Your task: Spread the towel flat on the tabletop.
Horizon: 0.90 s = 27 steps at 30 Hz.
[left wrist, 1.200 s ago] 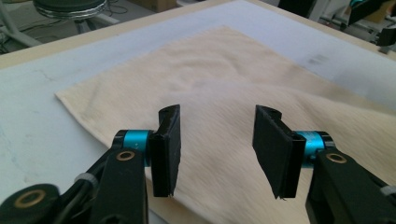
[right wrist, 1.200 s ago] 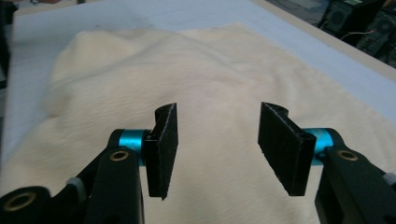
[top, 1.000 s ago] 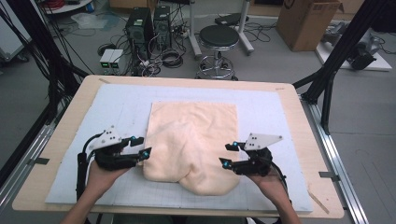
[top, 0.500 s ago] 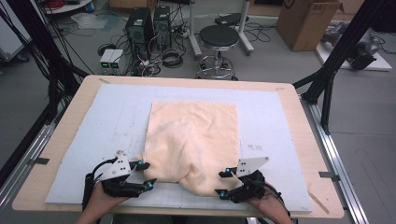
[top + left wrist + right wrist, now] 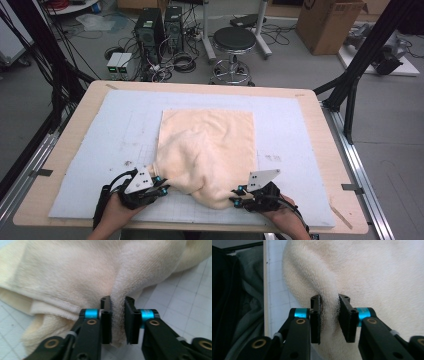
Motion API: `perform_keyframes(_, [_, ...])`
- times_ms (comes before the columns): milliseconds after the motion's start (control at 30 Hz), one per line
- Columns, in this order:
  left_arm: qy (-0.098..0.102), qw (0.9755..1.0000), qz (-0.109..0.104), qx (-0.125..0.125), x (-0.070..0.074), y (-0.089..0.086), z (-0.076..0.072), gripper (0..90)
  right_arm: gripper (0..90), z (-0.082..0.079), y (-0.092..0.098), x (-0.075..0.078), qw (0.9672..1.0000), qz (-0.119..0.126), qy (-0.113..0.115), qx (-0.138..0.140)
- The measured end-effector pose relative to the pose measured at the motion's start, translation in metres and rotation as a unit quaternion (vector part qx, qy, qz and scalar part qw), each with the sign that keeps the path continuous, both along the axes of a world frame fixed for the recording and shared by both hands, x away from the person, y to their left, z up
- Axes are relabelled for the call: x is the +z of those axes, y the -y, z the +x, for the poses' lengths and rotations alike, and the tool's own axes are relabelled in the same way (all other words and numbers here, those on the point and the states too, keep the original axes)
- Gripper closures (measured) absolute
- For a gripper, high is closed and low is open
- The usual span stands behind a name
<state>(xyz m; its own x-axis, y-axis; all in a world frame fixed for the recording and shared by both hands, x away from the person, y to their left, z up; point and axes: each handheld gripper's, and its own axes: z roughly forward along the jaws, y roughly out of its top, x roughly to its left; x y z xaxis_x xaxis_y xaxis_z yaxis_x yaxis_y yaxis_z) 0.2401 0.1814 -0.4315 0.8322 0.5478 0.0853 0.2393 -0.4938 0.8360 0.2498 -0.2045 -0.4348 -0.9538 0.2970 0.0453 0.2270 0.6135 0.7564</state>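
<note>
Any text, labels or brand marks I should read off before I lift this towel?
No readable text.
Cardboard box on the floor: a dark printed mark at its top edge, cut off and too blurred to read.
Towel, blue mat, both tongs: no lettering visible.

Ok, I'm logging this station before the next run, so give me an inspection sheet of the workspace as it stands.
Surface: wooden table under a pale blue gridded mat.
Job's things: cream towel, far part flat, near edge bunched up.
Clutter: nothing seen on the mat besides the towel.
Grippers: left gripper and right gripper at the towel's near corners; jaws have just been closing, each with a fold pinched between its fingers.
Cables: black cable loops at the left gripper; tangle on the floor.
Surroundings: computer towers, black stool, cardboard box, black frame struts.
</note>
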Motion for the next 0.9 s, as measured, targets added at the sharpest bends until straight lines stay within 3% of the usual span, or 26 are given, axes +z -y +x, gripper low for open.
perform_keyframes(167, [0.016,0.9979,-0.058,0.022,0.022,-0.021,-0.004,83.7,78.3,0.0,0.013,0.021,0.9987,0.049,0.01,-0.012])
perform_keyframes(267, [0.021,0.9926,-0.111,0.044,0.043,-0.031,0.0,84.1,79.4,0.002,0.022,0.046,0.9957,0.083,0.033,-0.024])
perform_keyframes(333, [0.035,0.99,-0.128,0.048,0.061,-0.033,0.005,84.1,79.8,0.004,0.025,0.066,0.9937,0.094,0.054,-0.027])
perform_keyframes(400, [0.051,0.988,-0.136,0.052,0.082,-0.033,0.01,84.1,79.9,0.006,0.025,0.084,0.9923,0.096,0.073,-0.029])
perform_keyframes(467, [0.061,0.9883,-0.128,0.058,0.101,-0.03,0.022,84.0,80.0,0.012,0.023,0.105,0.9902,0.089,0.102,-0.036])
perform_keyframes(533, [0.064,0.9885,-0.118,0.071,0.109,-0.025,0.039,83.9,79.9,0.024,0.021,0.117,0.9891,0.081,0.112,-0.049])
perform_keyframes(600, [0.054,0.9889,-0.103,0.093,0.105,-0.017,0.061,83.8,79.7,0.04,0.019,0.119,0.9887,0.072,0.108,-0.075])
perform_keyframes(700, [0.028,0.9899,-0.071,0.119,0.086,-0.006,0.095,83.8,79.3,0.079,0.015,0.101,0.9888,0.039,0.079,-0.12])
perform_keyframes(767, [0.011,0.988,-0.055,0.144,0.07,-0.001,0.116,83.8,79.3,0.103,0.011,0.084,0.9881,0.032,0.05,-0.142])
perform_keyframes(800, [-0.007,0.9869,-0.053,0.152,0.062,0.001,0.126,83.7,79.1,0.114,0.01,0.076,0.9876,0.027,0.037,-0.15])
perform_keyframes(900, [-0.039,0.9821,-0.048,0.178,0.041,0.006,0.148,81.8,78.3,0.14,0.005,0.052,0.9834,0.013,0.005,-0.181])
